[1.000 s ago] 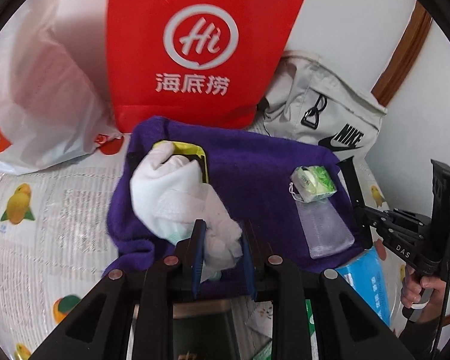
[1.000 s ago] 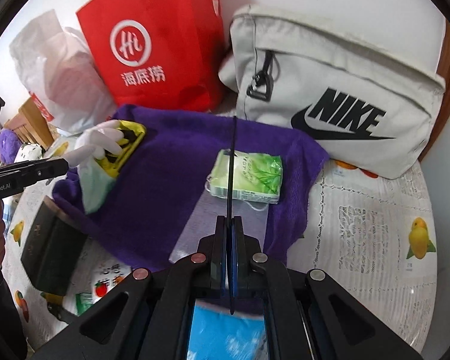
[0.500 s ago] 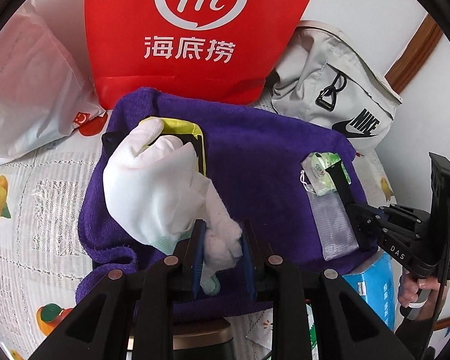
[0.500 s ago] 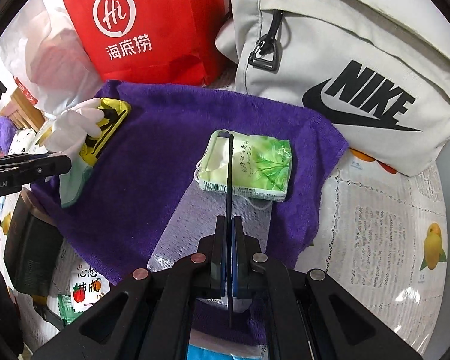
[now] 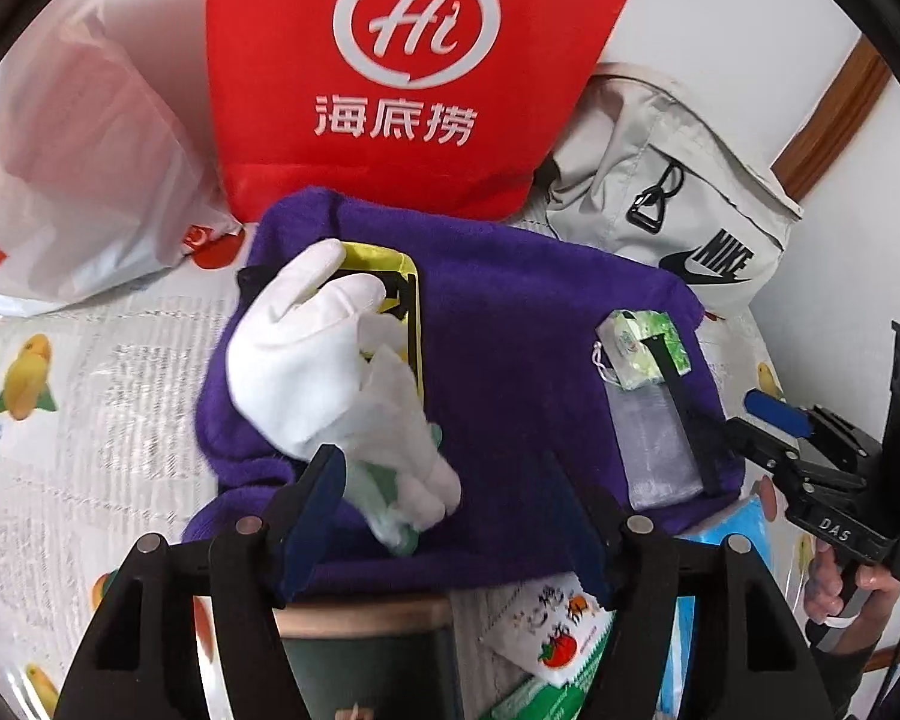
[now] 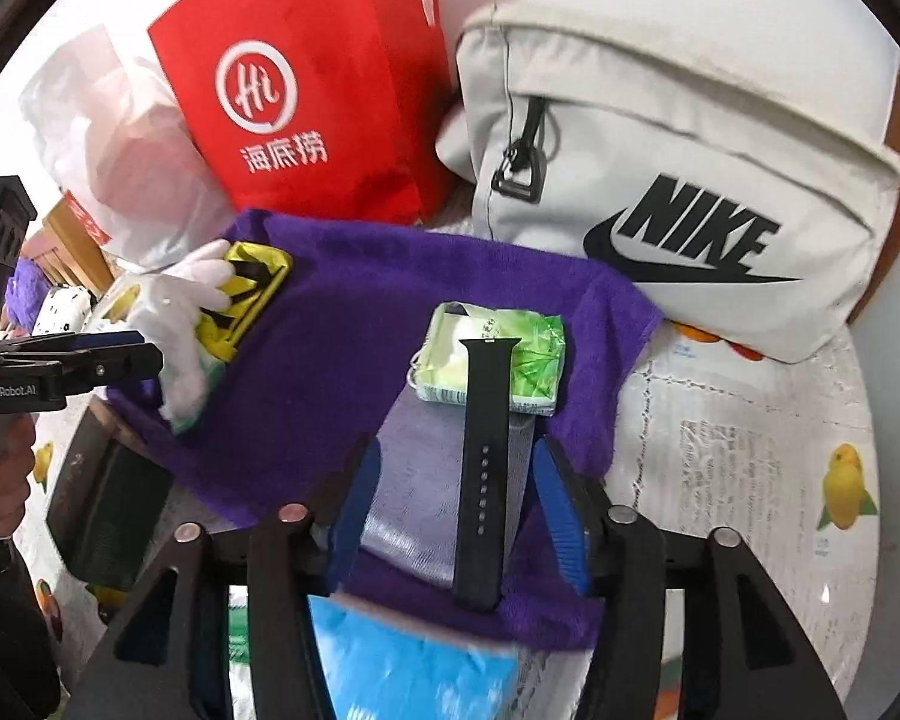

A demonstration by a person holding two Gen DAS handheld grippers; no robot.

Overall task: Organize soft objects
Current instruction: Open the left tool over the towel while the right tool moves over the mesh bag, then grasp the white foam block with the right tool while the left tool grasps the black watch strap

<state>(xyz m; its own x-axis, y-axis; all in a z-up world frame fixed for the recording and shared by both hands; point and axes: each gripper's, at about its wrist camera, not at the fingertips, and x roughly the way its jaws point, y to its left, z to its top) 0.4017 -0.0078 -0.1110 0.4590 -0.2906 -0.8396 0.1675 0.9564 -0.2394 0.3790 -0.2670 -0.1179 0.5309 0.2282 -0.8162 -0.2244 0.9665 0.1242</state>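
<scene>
Fruit pictures cover the table cloth (image 6: 750, 468) under everything. At the back edge stand a big gray Nike bag (image 6: 660, 138), a red paper bag (image 5: 414, 72) and a white plastic bag (image 5: 72, 168).

In front of them a purple towel (image 5: 522, 360) lies spread out. Near its left edge a white glove (image 5: 324, 372) lies partly on top of a yellow and black pouch (image 5: 405, 294). Near its right edge sits a green tissue pack (image 6: 528, 354) on a see-through bag (image 6: 414, 492). A black watch strap (image 6: 483, 456) lies flat across both.

The left gripper (image 5: 444, 516) is spread wide and holds nothing; the glove's cuff lies just by its left finger. The right gripper (image 6: 456, 510) is spread wide too, one finger on each side of the strap, not touching it.
</scene>
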